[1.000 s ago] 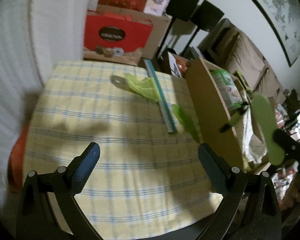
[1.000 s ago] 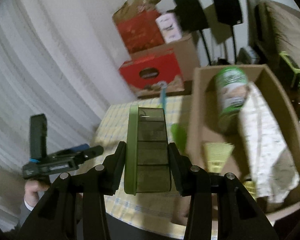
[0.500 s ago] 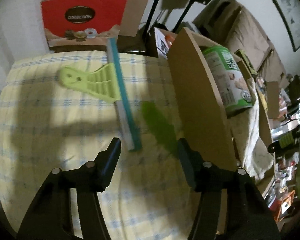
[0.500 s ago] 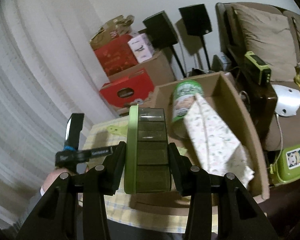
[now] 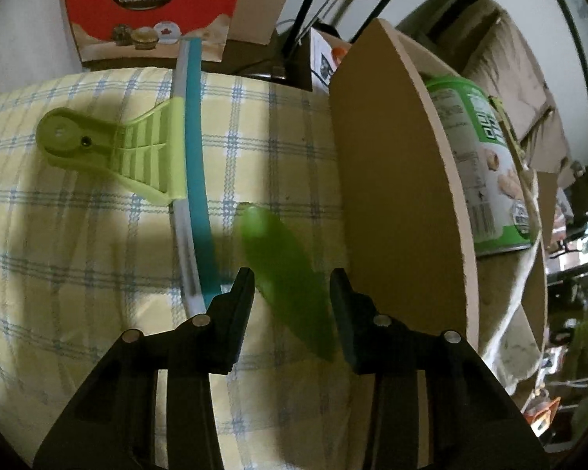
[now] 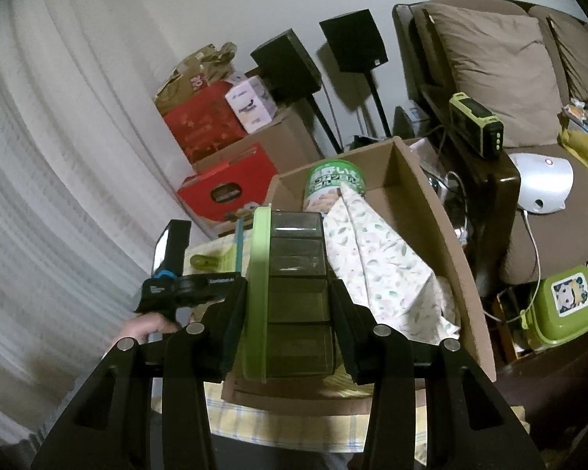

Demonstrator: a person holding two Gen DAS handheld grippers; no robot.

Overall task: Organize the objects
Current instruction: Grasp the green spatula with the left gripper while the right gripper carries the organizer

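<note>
Green and smooth, a flat plastic blade-shaped piece (image 5: 286, 274) lying on the counter (image 5: 78, 235) directly between the fingers of the left gripper (image 5: 292, 288), long axis running away from the gripper and slanting slightly left at the far end, rounded tip farthest out. Blurred, so whether the pads touch it cannot be told; jaws just been closing, narrowed about it, a sliver of gap visible on the left side. Clearly the nearer gripper for this piece. Yellow cloth with a blue check covering the counter, soft and a little wrinkled. Just left of the gripper, a long teal and white strip (image 5: 194, 180), thin and slightly bowed, roughly parallel to the green piece; clipped to its left edge, a lime plastic clip (image 5: 113, 149) with ribbed jaws and a round pivot. Close on the right, the plain brown wall of a cardboard box (image 5: 392, 203), stiff and matte; inside, a green-labelled can (image 5: 486, 164).

Clamped in the right gripper (image 6: 290, 297), a lime-lidded compartment case (image 6: 294, 297), smoky translucent plastic, held on edge with its long axis pointing ahead toward the box. Beyond it in the box, a floral cloth (image 6: 380, 266), limp and folded.
</note>
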